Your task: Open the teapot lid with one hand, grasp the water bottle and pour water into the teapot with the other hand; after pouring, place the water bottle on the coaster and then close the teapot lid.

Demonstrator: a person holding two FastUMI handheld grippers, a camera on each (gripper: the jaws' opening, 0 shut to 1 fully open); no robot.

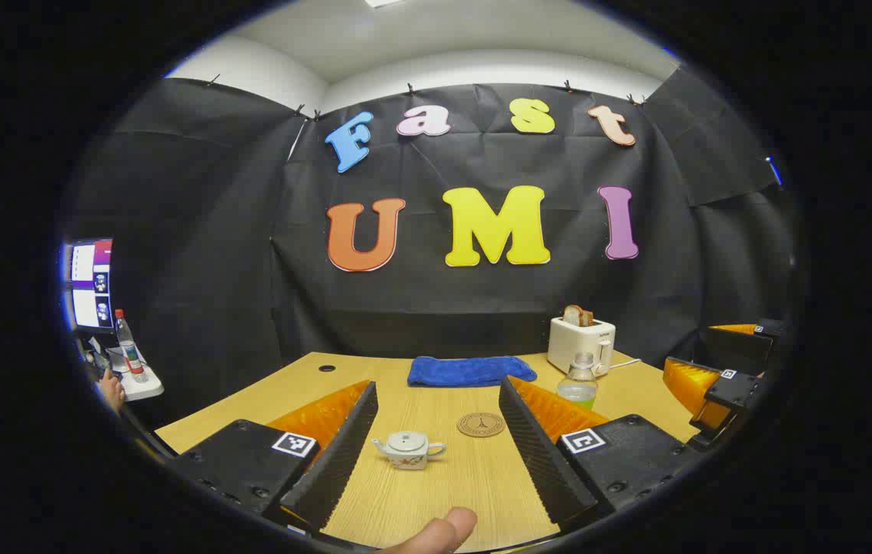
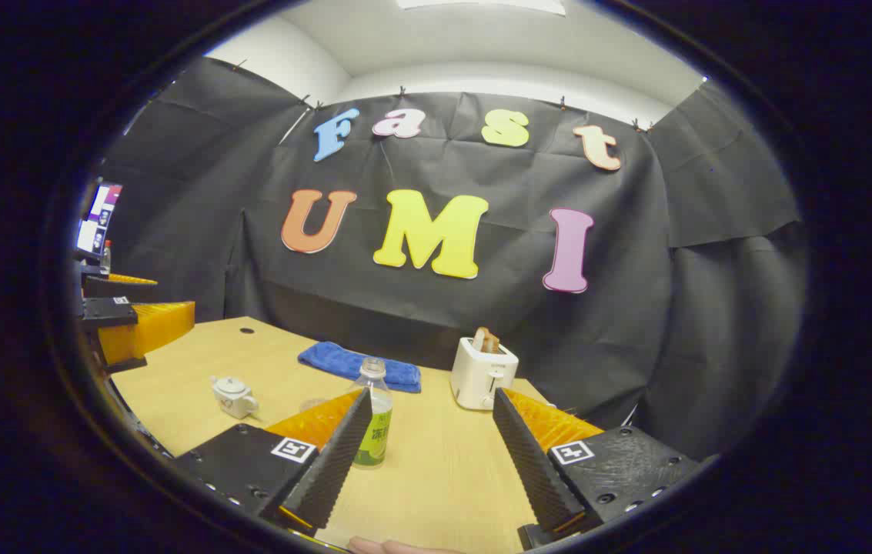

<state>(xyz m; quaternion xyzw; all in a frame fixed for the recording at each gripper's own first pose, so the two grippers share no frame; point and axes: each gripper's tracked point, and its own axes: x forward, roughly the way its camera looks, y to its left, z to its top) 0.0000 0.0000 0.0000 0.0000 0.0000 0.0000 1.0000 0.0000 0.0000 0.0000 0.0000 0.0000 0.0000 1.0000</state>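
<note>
Hovering level above the surface (image 1: pixel 405 508), both grippers (image 1: pixel 436 446) (image 2: pixel 428 454) hold jaws spread, pinching nothing; white teapot (image 1: pixel 409 450) sits lidded, bottle (image 2: pixel 372 419) upright.

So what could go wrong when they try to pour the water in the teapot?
1. The teapot is small and its lid is still on, so water could miss its narrow top and spill on the table.
2. The water bottle stands tall and has no cap; the open right gripper is close and might knock it over.
3. The toaster sits near the bottle, so a spill could reach it.
</note>
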